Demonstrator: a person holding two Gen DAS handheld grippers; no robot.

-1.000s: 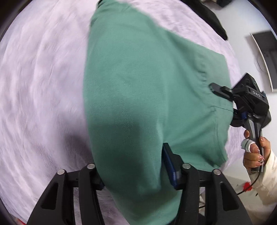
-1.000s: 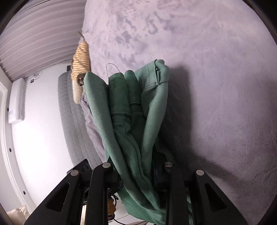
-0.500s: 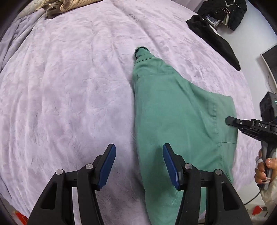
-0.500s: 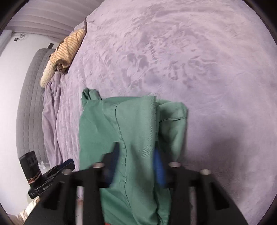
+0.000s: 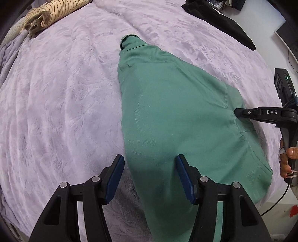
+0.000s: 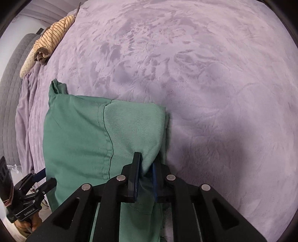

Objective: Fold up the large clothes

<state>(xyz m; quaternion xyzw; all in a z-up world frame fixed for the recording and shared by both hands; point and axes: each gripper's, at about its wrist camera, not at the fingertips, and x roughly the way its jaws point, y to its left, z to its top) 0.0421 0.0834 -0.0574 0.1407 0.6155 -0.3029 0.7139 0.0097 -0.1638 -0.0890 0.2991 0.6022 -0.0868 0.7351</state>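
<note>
Earlier, the left gripper [image 5: 150, 171] had been clamped on the hanging green garment [image 5: 178, 119]; now its blue-padded fingers [image 5: 115, 173] stood spread wide above the cloth, holding nothing. The garment, bunched and lifted a second ago, lay spread flat on the lilac blanket [image 5: 55, 104], its near end trailing off the bed's near edge.

The right gripper [image 6: 146, 173] had not let go: its fingers were pressed together, pinching a fold at the garment's near right corner [image 6: 149, 162].

Only the left wrist view showed the black clothes [image 5: 219, 20] at the far right edge of the bed and the right hand [image 5: 287, 158] gripping the tool's handle. Only the right wrist view showed the grey quilted headboard [image 6: 11, 96] at far left. Both views caught the striped beige garment [image 5: 50, 13] rolled up at the far left.
</note>
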